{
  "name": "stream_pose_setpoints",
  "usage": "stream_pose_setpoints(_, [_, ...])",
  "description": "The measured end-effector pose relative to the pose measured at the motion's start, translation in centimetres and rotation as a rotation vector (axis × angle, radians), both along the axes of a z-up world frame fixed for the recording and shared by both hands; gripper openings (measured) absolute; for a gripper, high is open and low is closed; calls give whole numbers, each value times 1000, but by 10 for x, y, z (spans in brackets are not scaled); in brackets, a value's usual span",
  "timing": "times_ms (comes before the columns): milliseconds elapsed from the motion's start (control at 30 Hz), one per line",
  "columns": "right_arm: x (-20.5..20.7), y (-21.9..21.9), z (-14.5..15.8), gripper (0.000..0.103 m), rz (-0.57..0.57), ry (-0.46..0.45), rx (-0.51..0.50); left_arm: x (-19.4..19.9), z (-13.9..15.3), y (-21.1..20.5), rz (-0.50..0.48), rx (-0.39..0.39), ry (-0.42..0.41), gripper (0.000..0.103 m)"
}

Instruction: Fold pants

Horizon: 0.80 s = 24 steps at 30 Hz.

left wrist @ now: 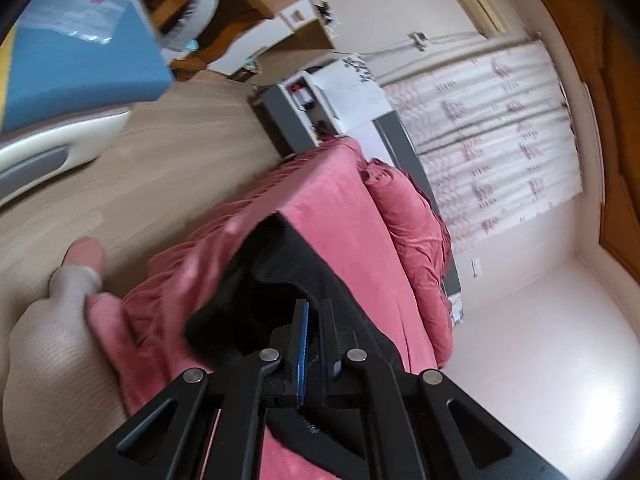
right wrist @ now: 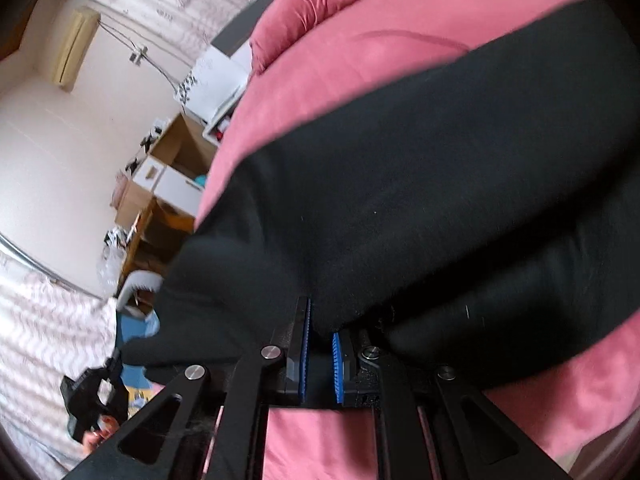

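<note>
Pink bed (right wrist: 400, 76) fills my view, black pants (right wrist: 440, 200) draped across it. My right gripper (right wrist: 320, 336) pinches their near edge; my left gripper (left wrist: 314, 320), jaws nearly together, clamps another fold.

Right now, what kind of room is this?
Probably a bedroom: a bed under a pink bedspread with black pants on it, patterned curtains and wood flooring.
</note>
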State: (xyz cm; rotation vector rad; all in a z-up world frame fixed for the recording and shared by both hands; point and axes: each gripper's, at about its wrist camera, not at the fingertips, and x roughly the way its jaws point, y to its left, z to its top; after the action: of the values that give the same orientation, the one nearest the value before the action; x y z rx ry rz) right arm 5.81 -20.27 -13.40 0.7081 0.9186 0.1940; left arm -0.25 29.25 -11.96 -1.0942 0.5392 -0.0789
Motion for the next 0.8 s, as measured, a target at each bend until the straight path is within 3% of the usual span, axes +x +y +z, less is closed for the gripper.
stream_pose_setpoints(67, [1, 1, -7, 10, 8, 9, -4, -6, -4, 4, 35, 0, 23, 7])
stream_pose_setpoints(133, [2, -2, -11, 10, 9, -2, 13, -10, -3, 3, 35, 2, 38, 22])
stream_pose_setpoints(300, [-1, -5, -17, 10, 26, -15, 16, -9, 13, -18, -46, -18, 29, 31])
stream_pose_setpoints(467, [-3, -9, -21, 10, 28, -20, 41, 4, 13, -48, -153, 14, 129, 31])
stream_pose_setpoints(600, [-3, -12, -22, 10, 24, -25, 71, 20, 6, -56, -157, 72, 202, 31])
stream_pose_setpoints(700, [-5, -20, -24, 11, 16, -17, 119, 32, -5, -51, -124, 10, 239, 29])
stream_pose_setpoints(767, [-7, -29, -23, 22, -16, -19, 149, 36, -11, -47, -102, -41, 264, 22])
stream_pose_setpoints(800, [-9, -35, -22, 26, -39, -24, 154, 37, -13, -45, -97, -74, 257, 14])
